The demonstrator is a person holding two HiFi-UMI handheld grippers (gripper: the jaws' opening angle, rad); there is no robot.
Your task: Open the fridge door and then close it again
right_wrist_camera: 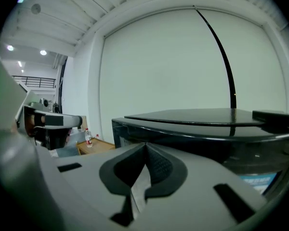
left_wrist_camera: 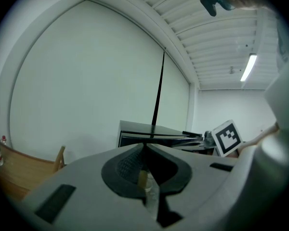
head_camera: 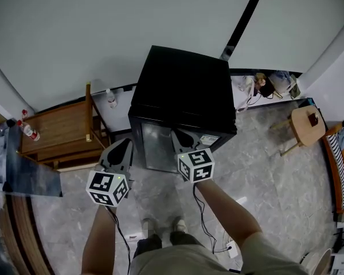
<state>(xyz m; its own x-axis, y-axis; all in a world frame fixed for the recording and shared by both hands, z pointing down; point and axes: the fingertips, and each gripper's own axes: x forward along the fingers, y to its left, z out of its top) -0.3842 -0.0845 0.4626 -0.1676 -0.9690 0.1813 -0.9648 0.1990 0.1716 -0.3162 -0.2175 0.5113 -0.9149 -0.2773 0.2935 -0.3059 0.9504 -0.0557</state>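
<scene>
Head view is running bright and even, with only soft shadows showing. Fisheye is bowing the wall (head_camera: 103, 33) at the edges. Fridge (head_camera: 183, 85) top is reading near-black and losing detail. Both gripper views are coming in dimmer and greenish, with black vignetting eating the corners. Tube light (left_wrist_camera: 249, 67) is blowing out in the left one, spotlights (right_wrist_camera: 9, 47) in the right. Near foreground is blurring in both. Glossy fridge top is mirroring the strip (right_wrist_camera: 221, 47).

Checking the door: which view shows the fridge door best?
Head view: the fridge door shows nearly full height from above. The right gripper view shows only its upper part, close; the left gripper view, a distant strip.
</scene>
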